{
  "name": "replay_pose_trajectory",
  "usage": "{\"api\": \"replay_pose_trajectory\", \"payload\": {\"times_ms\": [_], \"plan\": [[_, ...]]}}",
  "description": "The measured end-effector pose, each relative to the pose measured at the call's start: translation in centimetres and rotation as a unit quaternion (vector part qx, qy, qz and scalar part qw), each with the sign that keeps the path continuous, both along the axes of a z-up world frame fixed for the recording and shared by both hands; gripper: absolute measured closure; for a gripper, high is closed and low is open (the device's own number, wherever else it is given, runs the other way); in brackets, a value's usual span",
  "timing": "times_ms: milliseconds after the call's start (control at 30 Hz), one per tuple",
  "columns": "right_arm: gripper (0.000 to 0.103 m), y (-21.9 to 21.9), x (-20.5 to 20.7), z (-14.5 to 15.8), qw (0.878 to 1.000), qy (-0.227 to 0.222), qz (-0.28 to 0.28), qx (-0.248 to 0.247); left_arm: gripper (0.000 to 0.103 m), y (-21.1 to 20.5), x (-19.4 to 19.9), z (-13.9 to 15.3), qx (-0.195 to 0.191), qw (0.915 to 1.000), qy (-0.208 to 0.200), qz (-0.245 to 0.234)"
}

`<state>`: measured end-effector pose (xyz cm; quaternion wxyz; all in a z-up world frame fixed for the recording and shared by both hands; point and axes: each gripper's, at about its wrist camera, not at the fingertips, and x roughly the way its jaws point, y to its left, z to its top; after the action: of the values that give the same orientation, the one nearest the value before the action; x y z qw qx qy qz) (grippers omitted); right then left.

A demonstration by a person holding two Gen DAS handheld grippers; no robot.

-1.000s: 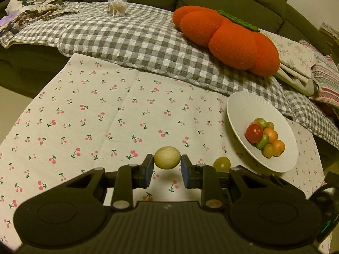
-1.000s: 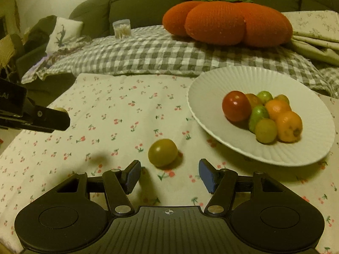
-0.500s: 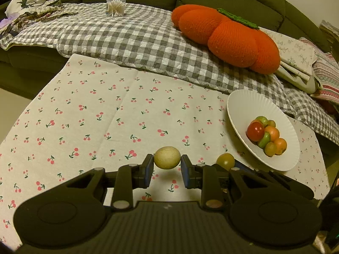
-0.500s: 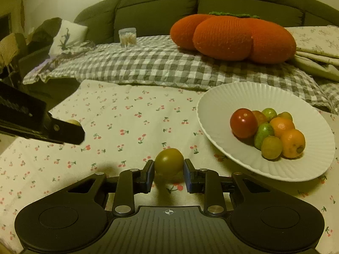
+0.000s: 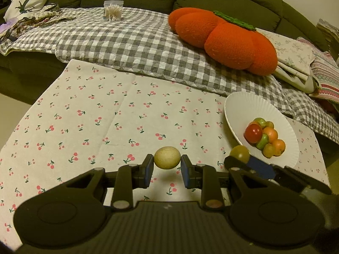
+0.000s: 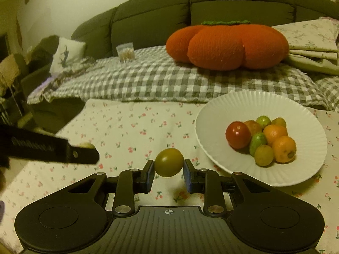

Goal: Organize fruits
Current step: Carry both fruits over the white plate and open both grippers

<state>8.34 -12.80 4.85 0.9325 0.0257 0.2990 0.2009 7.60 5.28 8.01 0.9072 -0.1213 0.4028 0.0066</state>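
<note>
Nearest, the left gripper (image 5: pixel 167 167) pinches a pale yellow egg-shaped fruit (image 5: pixel 167 157) and the right gripper (image 6: pixel 168 170) an olive-green round fruit (image 6: pixel 169 162) – both clear of the cherry-print cloth (image 5: pixel 118 116), presumably bound for the white fluted plate (image 6: pixel 300 108) of piled fruit beyond.

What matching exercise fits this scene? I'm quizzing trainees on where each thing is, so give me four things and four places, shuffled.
Things:
1. pale yellow fruit
2. olive-green fruit
3. red tomato
4. pumpkin cushion

Places:
A. on the checked blanket
B. in the left gripper
C. on the white plate
D. in the right gripper

Pairs: 1-B, 2-D, 3-C, 4-A
</note>
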Motion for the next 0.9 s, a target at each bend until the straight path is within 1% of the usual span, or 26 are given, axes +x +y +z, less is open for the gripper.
{"api": "replay_pose_trajectory", "payload": {"times_ms": [333,533,667,733,900], "plan": [[0.076,-1.3,-0.4,2.4,0.999,-0.006,-0.009,0.037,0.077,-0.9,-0.3,0.6,0.014,0.9997,-0.016,-0.011],[0.076,-2.5,-1.0,4.1,0.998,-0.014,-0.016,0.054,0.077,-1.7,-0.5,0.9,0.03,0.9989,-0.027,-0.024],[0.076,-3.5,-1.2,5.0,0.997,-0.017,-0.023,0.065,0.077,-2.1,-0.6,0.9,0.03,0.9986,-0.031,-0.029],[0.076,-4.0,-1.3,5.4,0.997,-0.018,-0.027,0.068,0.077,-2.3,-0.7,1.1,0.032,0.9982,-0.038,-0.034],[0.076,-4.9,-1.5,6.1,0.997,-0.024,-0.039,0.069,0.077,-3.5,-0.9,1.7,0.052,0.9955,-0.066,-0.045]]}}
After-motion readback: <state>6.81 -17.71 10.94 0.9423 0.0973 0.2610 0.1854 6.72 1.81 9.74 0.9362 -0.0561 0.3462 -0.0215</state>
